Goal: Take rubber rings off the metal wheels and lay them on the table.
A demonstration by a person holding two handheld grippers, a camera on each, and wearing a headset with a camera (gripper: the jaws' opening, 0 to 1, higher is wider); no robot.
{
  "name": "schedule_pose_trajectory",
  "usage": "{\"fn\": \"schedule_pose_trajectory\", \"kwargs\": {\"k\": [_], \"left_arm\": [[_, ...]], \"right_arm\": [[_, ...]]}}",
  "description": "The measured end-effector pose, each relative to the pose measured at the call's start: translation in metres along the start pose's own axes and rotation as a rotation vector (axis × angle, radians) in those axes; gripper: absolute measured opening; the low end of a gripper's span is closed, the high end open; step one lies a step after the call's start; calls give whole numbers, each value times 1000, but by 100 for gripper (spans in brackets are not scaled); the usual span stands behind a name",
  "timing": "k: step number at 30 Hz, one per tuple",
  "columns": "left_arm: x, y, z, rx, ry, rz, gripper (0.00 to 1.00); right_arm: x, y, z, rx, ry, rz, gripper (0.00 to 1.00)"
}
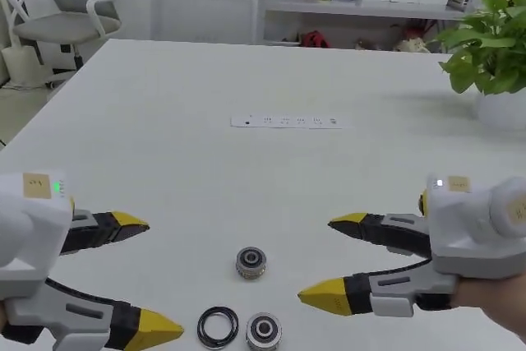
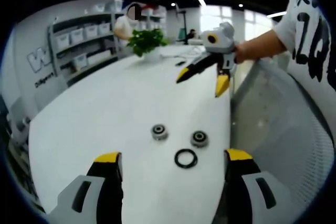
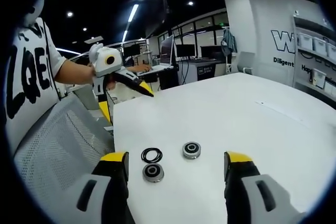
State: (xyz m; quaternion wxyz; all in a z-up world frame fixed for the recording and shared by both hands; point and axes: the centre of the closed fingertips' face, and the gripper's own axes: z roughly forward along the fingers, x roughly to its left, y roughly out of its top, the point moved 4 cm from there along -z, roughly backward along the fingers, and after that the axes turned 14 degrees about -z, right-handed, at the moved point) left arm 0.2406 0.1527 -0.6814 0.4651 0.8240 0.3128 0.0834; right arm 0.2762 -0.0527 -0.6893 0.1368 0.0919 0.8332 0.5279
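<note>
Two small metal wheels lie on the white table (image 1: 205, 96): one wheel (image 1: 251, 261) (image 2: 159, 131) (image 3: 191, 149) farther in, the other wheel (image 1: 264, 330) (image 2: 199, 138) (image 3: 153, 172) close to the near edge. A loose black rubber ring (image 1: 218, 325) (image 2: 186, 158) (image 3: 151, 155) lies flat beside the near wheel. My left gripper (image 1: 152, 275) (image 2: 173, 156) (image 3: 126, 103) hovers open to the left of them, holding nothing. From the right, my right gripper (image 1: 326, 257) (image 3: 176, 157) (image 2: 202, 83) faces them, open too and holding nothing. I cannot tell whether either wheel still carries a ring.
A white power strip (image 1: 284, 122) lies at mid-table. A potted plant (image 1: 493, 39) stands at the far right corner. An office chair (image 1: 62, 6) sits beyond the table's far left. The wheels sit close to the table's near edge.
</note>
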Motion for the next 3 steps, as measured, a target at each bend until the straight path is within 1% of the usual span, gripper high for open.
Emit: {"fn": "schedule_pose_trajectory", "kwargs": {"k": [3], "left_arm": [[0,0,1,-1,0,-3,80]], "right_arm": [[-1,-4,-3,12,-9,-1,73]]}}
